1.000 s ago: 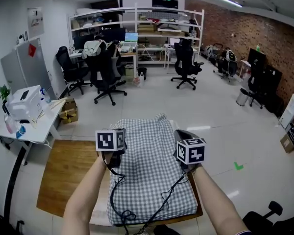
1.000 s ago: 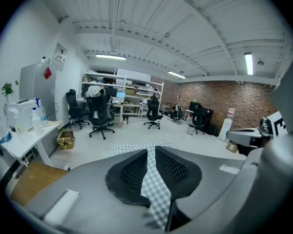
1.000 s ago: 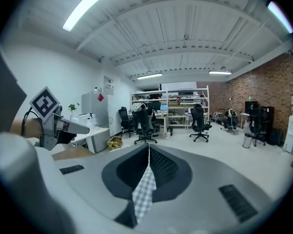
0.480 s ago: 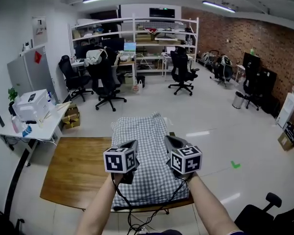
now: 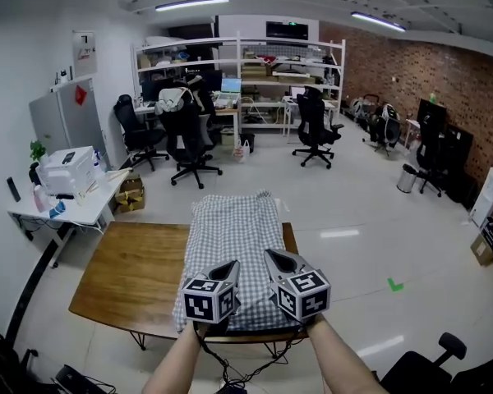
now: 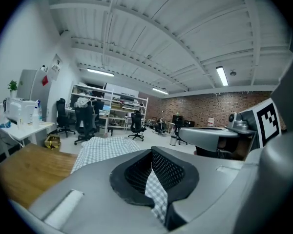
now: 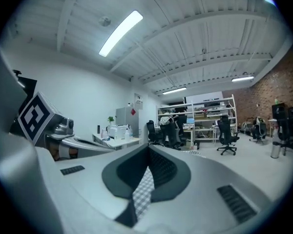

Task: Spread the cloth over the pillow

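Note:
A grey-and-white checked cloth (image 5: 234, 224) lies lengthwise over a raised, hidden shape on the right part of the wooden table (image 5: 131, 269); no pillow surface shows. Both grippers sit side by side at the cloth's near end. My left gripper (image 5: 230, 267) is shut, and in the left gripper view a fold of the cloth (image 6: 155, 196) is pinched in the left gripper (image 6: 154, 177). My right gripper (image 5: 273, 258) is shut too; in the right gripper view a strip of the cloth (image 7: 142, 195) is caught in the right gripper (image 7: 147, 172).
A white side table (image 5: 41, 212) with a printer stands left of the wooden table, a cardboard box (image 5: 131, 194) behind it. Office chairs (image 5: 189, 134) and shelves (image 5: 246, 64) fill the back. Cables (image 5: 230, 372) hang below my hands. A green mark (image 5: 394, 285) is on the floor.
Both grippers have come back toward me along the cloth to its near end and drawn closer together. The head view has pulled back, so the whole table shows.

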`<action>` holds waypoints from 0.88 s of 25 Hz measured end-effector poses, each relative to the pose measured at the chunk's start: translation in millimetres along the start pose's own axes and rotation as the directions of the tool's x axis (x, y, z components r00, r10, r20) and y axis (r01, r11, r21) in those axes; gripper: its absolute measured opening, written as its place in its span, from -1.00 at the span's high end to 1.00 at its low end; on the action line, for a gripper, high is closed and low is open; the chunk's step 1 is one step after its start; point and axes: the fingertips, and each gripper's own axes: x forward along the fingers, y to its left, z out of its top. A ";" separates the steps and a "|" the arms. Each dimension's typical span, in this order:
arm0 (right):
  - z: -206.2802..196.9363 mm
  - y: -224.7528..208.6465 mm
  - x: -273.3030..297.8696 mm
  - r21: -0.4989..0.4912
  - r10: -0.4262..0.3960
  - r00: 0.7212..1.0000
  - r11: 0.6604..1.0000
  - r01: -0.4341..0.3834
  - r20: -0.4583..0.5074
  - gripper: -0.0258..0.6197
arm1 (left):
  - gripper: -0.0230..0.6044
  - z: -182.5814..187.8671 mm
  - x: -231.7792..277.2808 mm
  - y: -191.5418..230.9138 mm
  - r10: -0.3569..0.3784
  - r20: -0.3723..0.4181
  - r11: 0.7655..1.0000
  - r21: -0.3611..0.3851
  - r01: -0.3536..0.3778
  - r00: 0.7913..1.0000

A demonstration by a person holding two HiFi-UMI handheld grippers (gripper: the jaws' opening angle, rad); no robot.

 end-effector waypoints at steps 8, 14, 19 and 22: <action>11.7 18.8 -17.3 0.073 0.075 0.996 0.994 -0.079 0.051 0.90 | 0.91 12.9 -22.0 -8.1 -0.022 0.016 0.999 0.032 0.021 1.000; -4.3 28.7 -17.4 0.113 0.053 0.998 0.992 -0.057 0.039 0.90 | 0.91 3.7 -34.1 2.4 -0.018 -0.007 0.998 0.060 0.018 1.000; -5.4 35.0 -20.2 0.105 0.037 0.999 0.994 -0.039 0.024 0.90 | 0.91 -7.3 -36.0 2.9 -0.048 -0.027 0.998 0.039 0.049 0.998; -2.6 36.8 -18.3 0.104 0.030 0.999 0.994 -0.034 0.031 0.90 | 0.91 -12.1 -37.5 2.5 -0.068 -0.035 0.997 0.040 0.069 0.997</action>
